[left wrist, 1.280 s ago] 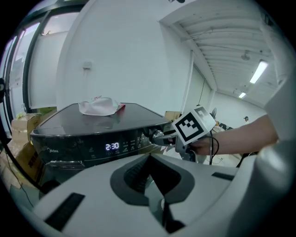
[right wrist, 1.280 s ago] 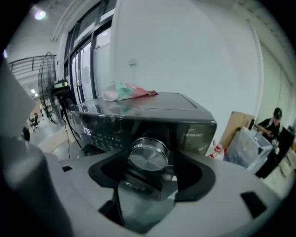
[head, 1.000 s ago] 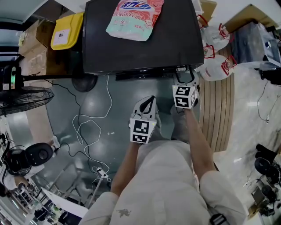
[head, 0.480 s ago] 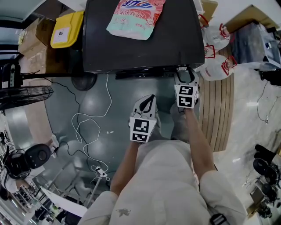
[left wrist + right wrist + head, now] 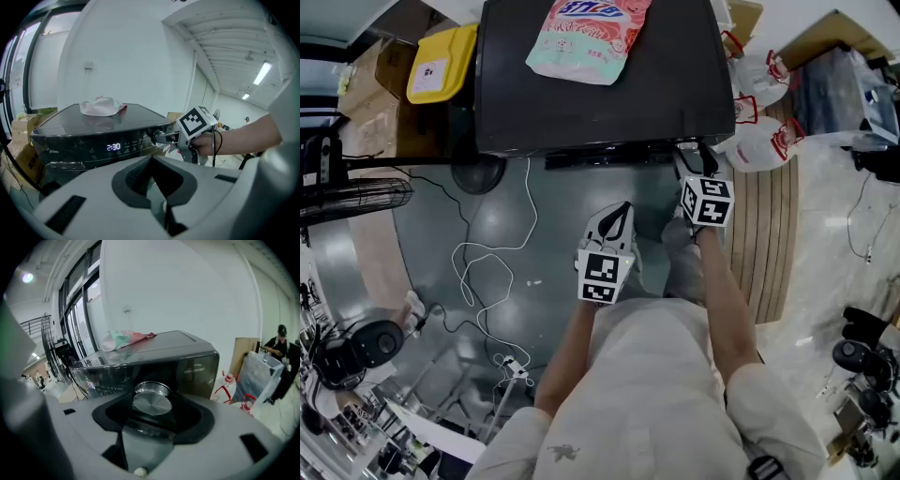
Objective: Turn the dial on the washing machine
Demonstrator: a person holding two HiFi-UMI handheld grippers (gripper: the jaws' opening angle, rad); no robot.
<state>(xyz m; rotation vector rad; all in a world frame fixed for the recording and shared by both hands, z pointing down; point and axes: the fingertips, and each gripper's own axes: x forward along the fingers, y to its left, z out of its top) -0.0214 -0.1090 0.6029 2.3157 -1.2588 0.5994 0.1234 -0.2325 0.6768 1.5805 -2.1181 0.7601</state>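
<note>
- Rolled clockwise since a second ago, the marker cube (image 5: 707,202) on the right hand-held gripper (image 5: 695,161) now sits tilted in the head view. Its jaws have just been closing with the dial (image 5: 151,402) between them. The left hand-held gripper (image 5: 622,214) has kept its place.
- The dial is a short round knob with a brushed-metal face and a shiny ringed rim. The washing machine (image 5: 656,84) is a glossy dark box with a smooth flat top, and a soft crinkled pouch (image 5: 586,37) lies on it.
- The dial is on the right end of the machine's front panel, and the right jaws are clamped on it from either side.
- The left jaws are together with nothing in them, held back over the grey floor (image 5: 487,234).
- The dial's flat face points straight out from the panel toward the right hand-held gripper. Its short axis runs along the jaws.
- A lit display (image 5: 113,147) on the panel reads 2:30.
</note>
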